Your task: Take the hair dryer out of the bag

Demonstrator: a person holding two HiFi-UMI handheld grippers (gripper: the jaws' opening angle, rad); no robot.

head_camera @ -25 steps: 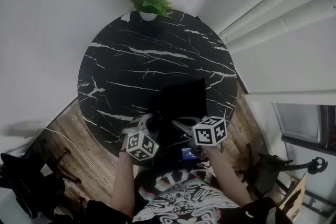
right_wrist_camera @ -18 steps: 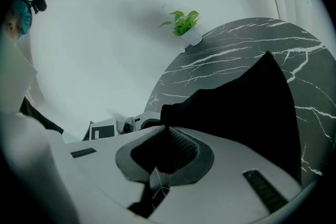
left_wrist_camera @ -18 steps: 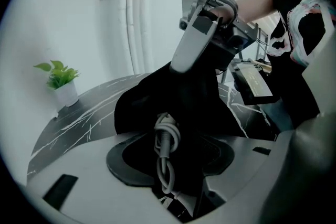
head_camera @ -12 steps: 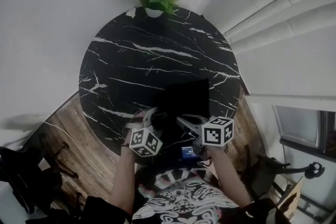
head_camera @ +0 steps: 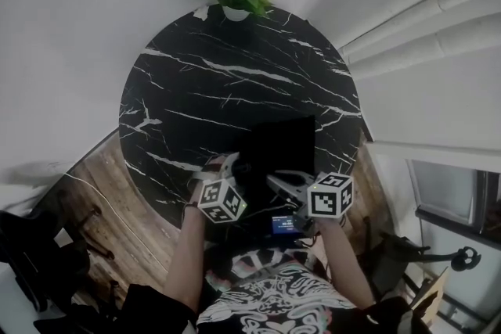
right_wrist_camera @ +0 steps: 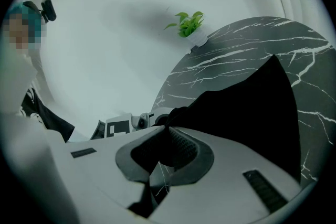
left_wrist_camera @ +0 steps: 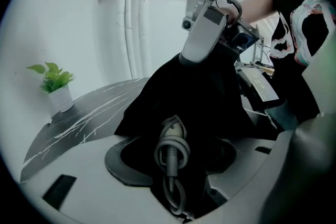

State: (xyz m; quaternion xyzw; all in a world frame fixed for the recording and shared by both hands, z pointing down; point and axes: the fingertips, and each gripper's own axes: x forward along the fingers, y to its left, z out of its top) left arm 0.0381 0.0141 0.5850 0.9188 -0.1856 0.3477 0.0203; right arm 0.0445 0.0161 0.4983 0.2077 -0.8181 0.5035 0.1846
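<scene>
Jaws of left gripper (left_wrist_camera: pixel 172 147) spread, just been opening; coiled grey cord (left_wrist_camera: pixel 169 128) lies between them, pads not pressing on it. Jaws of right gripper (right_wrist_camera: pixel 165 153) pressed together, pinching the black bag (right_wrist_camera: pixel 247 113) at its edge. Beyond both, the bag rests on the marble table (right_wrist_camera: pixel 247 44). Hair dryer body unseen, judged inside the bag; only its cord shows, so removal is barely begun

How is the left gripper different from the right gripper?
The left gripper has its jaws apart, just opened; the right gripper has them together. The left gripper has a coiled grey cord loose between its jaws; the right gripper pinches the black bag at its edge. Both are at the same bag.
</scene>
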